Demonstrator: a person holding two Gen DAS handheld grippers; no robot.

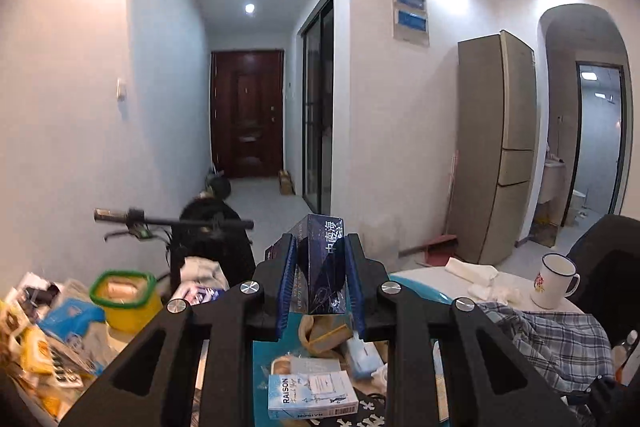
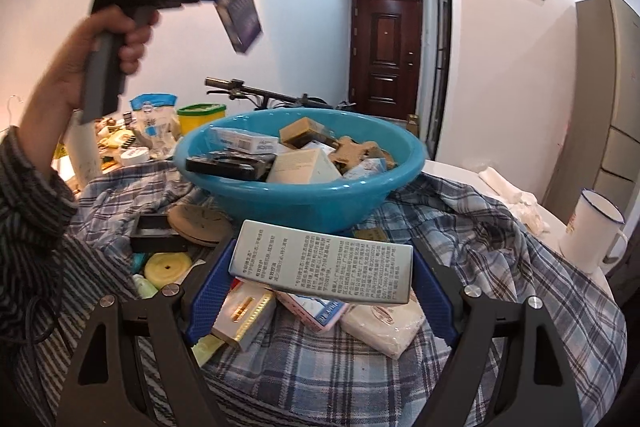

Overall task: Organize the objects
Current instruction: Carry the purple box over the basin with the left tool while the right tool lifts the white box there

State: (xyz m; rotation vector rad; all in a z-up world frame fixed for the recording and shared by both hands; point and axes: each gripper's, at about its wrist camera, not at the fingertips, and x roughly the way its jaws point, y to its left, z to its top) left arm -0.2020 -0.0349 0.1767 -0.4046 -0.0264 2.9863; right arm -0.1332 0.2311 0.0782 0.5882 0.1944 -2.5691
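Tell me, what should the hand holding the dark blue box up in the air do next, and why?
Probably bring it over the blue basin and let go. The left gripper is shut on the dark blue box, lifted clear of the table, and the basin already holds other small boxes, so it looks like the collecting place. The right gripper holds a silver box that could follow.

Readable text, left wrist view: white Chinese characters "中南海" run down the side of the dark blue cardboard box (image 1: 322,259) clamped in the left claw (image 1: 320,281). "RAISON" in blue on the near pale blue-and-white flat carton (image 1: 312,395), smaller script under it illegible. Right wrist view: silver rectangular box (image 2: 323,267) in the right claw (image 2: 320,281) carries dense Chinese small print, too fine to read.
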